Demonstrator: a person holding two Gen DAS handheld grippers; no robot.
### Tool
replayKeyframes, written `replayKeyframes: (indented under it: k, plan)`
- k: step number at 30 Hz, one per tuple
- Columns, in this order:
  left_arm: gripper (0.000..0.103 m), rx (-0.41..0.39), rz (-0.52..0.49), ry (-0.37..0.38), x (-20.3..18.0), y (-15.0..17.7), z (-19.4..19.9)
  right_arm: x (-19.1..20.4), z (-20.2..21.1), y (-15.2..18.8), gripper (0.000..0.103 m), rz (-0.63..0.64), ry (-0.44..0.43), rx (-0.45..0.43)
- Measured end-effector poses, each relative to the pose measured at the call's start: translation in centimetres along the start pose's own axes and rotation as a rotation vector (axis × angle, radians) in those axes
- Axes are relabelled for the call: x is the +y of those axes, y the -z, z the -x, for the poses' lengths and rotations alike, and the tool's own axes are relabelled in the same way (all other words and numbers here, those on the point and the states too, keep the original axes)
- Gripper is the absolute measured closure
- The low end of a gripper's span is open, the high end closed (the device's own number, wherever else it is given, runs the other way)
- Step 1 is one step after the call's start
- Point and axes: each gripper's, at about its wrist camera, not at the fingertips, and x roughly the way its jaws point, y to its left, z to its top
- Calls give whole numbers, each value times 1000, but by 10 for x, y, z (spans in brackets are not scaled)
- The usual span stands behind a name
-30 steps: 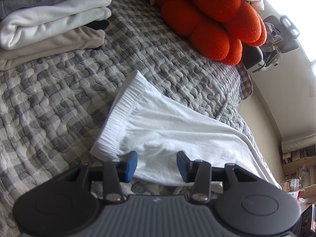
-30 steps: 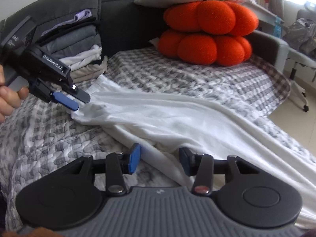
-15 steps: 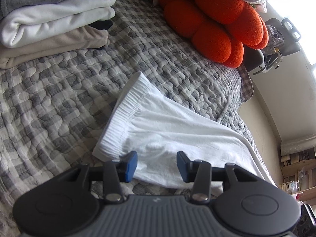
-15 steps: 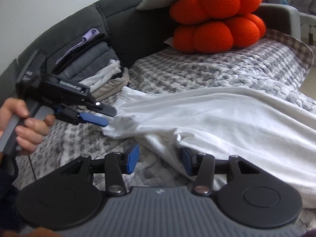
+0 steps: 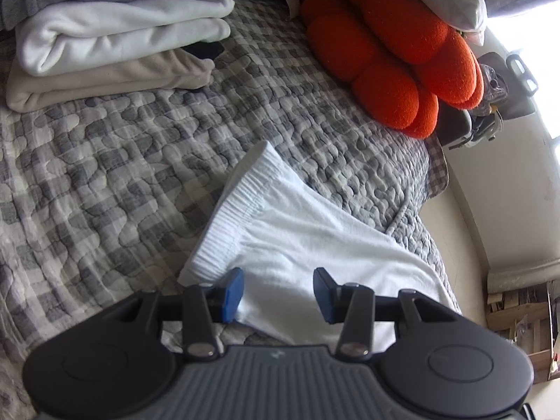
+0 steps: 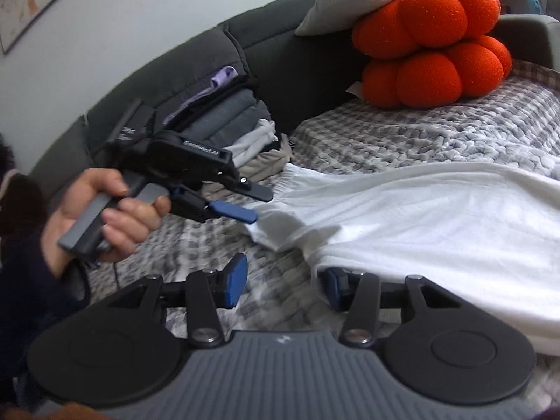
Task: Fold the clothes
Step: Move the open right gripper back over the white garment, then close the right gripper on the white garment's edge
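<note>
White trousers [image 5: 315, 241] spread flat on a grey checked quilt [image 5: 105, 182], waistband toward the stack of folded clothes [image 5: 115, 45] in the upper left of the left wrist view. In the right wrist view the same garment runs from the centre toward the right edge of the frame, with the orange cushion [image 6: 434, 45] behind it at upper right.

Left gripper [image 5: 278, 294]: jaws stand partly apart at the bottom centre of its own view, over the near corner of the ribbed waistband [image 5: 241, 203]; no cloth is pinched between the pads. Seen from the right wrist, it is carried by a hand [image 6: 94, 217] at the left of the frame, its blue tip at the waistband corner.

Right gripper [image 6: 285, 287]: jaws likewise partly apart and holding nothing. The left pad sits over bare quilt; the right pad sits at the fabric's near edge, which drapes just in front of it.

Handling, as judged: the cloth looks light, soft and limp, so it will sag and crease wherever it is unsupported and will not slide as one piece. The elastic waistband is the thickest, firmest part and offers the surest pinch; the doubled near edge suits the second hold.
</note>
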Motion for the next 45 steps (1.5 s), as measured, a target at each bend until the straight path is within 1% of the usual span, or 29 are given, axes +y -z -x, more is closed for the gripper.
replayKeyframes:
  k: [3, 4, 5, 6, 8, 9, 11, 14, 17, 18, 20, 21, 22, 23, 24, 26, 28, 30, 31, 32, 34, 35, 36, 37, 39, 41, 43, 44, 45]
  plan:
    - [58, -1, 6, 3, 2, -1, 1, 0, -7, 2, 57, -25, 24, 28]
    - [58, -2, 8, 4, 4, -1, 1, 2, -10, 3, 59, -12, 42, 39]
    - [58, -4, 10, 6, 5, -2, 2, 5, -13, 4, 66, 0, 61, 49]
    - [58, -5, 14, 8, 7, -3, 2, 6, -14, 6, 79, 6, 84, 52]
    - [59, -5, 28, 16, 11, -5, 2, 3, -9, 9, 95, -27, 106, 36]
    - [60, -4, 35, 19, 13, -6, 2, 1, -6, 11, 96, -44, 113, 26]
    - [60, -2, 50, 25, 16, -8, 2, -2, 6, 14, 96, -78, 78, -12]
    - [60, -8, 73, 34, 18, -11, 7, -5, 9, 14, 97, -87, 82, -4]
    - [58, -57, 66, 36, 19, -13, 23, -5, 6, 14, 97, -77, 98, 21]
    - [58, -74, 55, 26, 19, -14, 27, -6, 7, 14, 97, -81, 92, 9]
    - [57, -96, 24, -22, 19, -15, 28, -8, 7, 13, 97, -89, 91, 1]
    - [58, -93, 13, -46, 18, -15, 25, -9, 5, 13, 95, -95, 89, 10]
    - [58, -89, 7, -58, 18, -14, 23, -10, 3, 14, 94, -102, 88, 19]
    - [58, -84, 2, -71, 18, -14, 20, -11, 1, 14, 90, -108, 87, 26]
    - [57, -80, -4, -83, 17, -13, 17, -11, 1, 13, 89, -112, 87, 22]
    - [57, -71, -14, -108, 17, -12, 11, -11, 0, 11, 89, -110, 118, 15]
    - [57, -75, -43, -145, 14, -11, 7, -9, -3, 10, 89, -104, 131, 13]
    - [58, -78, -78, -166, 10, -10, 3, -5, -7, 10, 89, -76, 158, 33]
    - [58, -78, -95, -168, 8, -9, 1, -3, -7, 10, 89, -60, 158, 34]
    - [59, -79, -109, -169, 6, -8, -1, -1, -5, 10, 92, -55, 147, 27]
    - [59, -81, -131, -190, 4, -8, -6, 3, 3, 10, 94, -42, 114, -7]
    - [62, -81, -138, -204, 4, -8, -9, 5, 8, 8, 94, -35, 109, -19]
    - [67, -81, -140, -215, 4, -9, -12, 5, 11, 7, 95, -32, 113, -22]
    - [69, -82, -129, -217, 6, -9, -15, 4, 12, 6, 96, -30, 126, -15]
    - [76, -83, -93, -202, 9, -11, -18, 1, 8, 7, 97, -18, 171, 34]
    - [78, -89, -85, -204, 9, -10, -18, 0, 3, 11, 97, -2, 198, 78]
    - [83, -92, -82, -206, 9, -11, -16, 1, 7, 12, 97, -3, 178, 59]
    - [89, -97, -75, -202, 10, -12, -15, 2, 10, 12, 97, -3, 164, 41]
    - [92, -103, -71, -195, 11, -13, -13, 2, 10, 12, 97, 1, 166, 47]
